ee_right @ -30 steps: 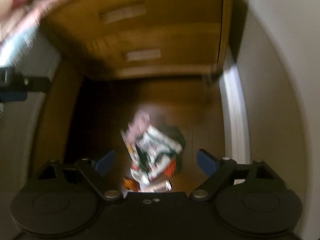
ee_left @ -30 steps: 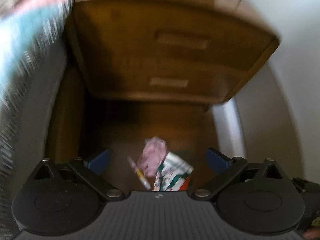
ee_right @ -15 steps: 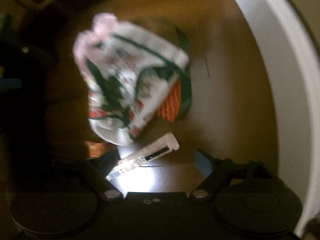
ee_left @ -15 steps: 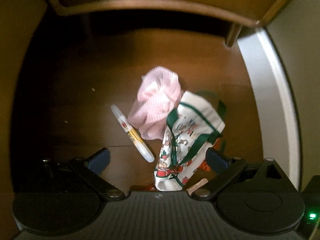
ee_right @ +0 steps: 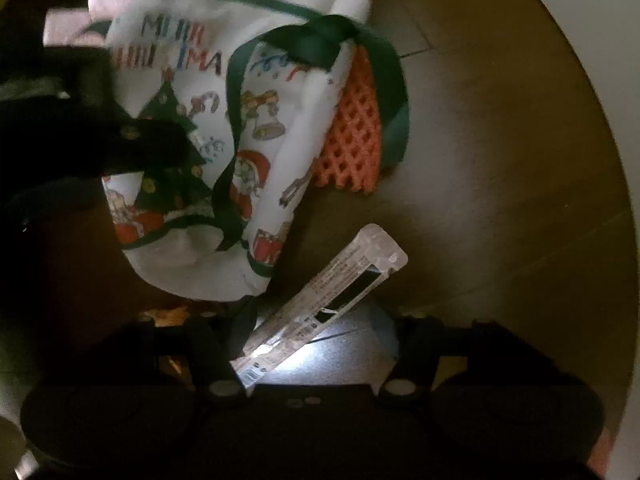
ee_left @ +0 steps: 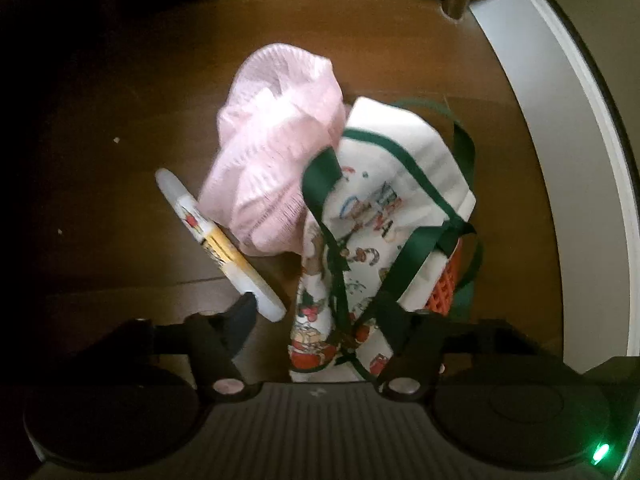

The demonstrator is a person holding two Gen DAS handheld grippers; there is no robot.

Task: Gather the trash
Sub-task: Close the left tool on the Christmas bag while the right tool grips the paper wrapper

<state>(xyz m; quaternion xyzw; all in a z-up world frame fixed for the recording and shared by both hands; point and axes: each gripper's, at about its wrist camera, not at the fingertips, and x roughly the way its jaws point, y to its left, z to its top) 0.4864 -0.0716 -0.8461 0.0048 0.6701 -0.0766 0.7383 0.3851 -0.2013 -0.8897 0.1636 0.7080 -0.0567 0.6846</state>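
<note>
Both grippers have just dropped straight down from above the wooden drawer chest to the brown wood floor, and the litter that sat small below them now fills both views. Left gripper has been narrowing its jaws: they straddle the lower end of the white cloth Christmas-print bag with dark green ribbon straps, and I cannot tell whether the pads press on it yet. Right gripper has been narrowing too, with the long clear plastic wrapper printed with small text lying aslant between its jaws; one finger seems to meet the wrapper's lower end, but a real pinch is not plain. Crumpled pink ribbed paper lies against the bag's upper left, a slim white and yellow tube rests just beside it, and an orange foam net sleeve pokes out from under the bag's right edge. Nothing is lifted, so I judge that collecting is only starting. Each tool points straight down at the floor, near the white baseboard.
</note>
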